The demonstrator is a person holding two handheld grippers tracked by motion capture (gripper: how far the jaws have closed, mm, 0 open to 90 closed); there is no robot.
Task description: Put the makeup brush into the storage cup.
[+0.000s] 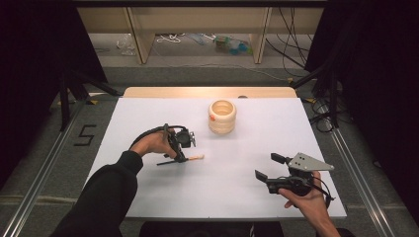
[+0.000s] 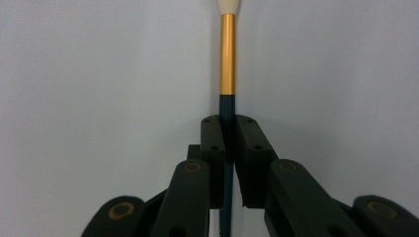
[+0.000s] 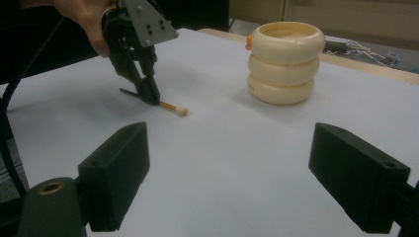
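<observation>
Two black jaws of the left gripper (image 2: pixel 226 143) were clamped on the dark handle of a small brush (image 2: pixel 227 64), which ran straight out between them to a gold ferrule and a pale tip. In the right gripper view the brush (image 3: pixel 174 107) lay low against the white table (image 3: pixel 222 148), tip touching or just above it; which, the pictures did not settle. The left hand (image 1: pixel 154 143) held that gripper tilted down, left of the table's middle.

Farther out, the right gripper (image 1: pixel 269 168) rested in the right hand (image 1: pixel 309 200) near the front right edge, jaws standing wide apart with nothing between them. A cream holder of three stacked rings (image 1: pixel 222 117), open at the top, stood toward the far side, well apart from both grippers.

If the brush was meant for that holder, the risks seemed plain. The grip sat on a thin round handle, so it could roll or swing between the pads when lifted. A long end hanging beyond the jaws might catch the holder's rim and tip or push the light stack. Dragging the tip along the table could also splay the bristles.
</observation>
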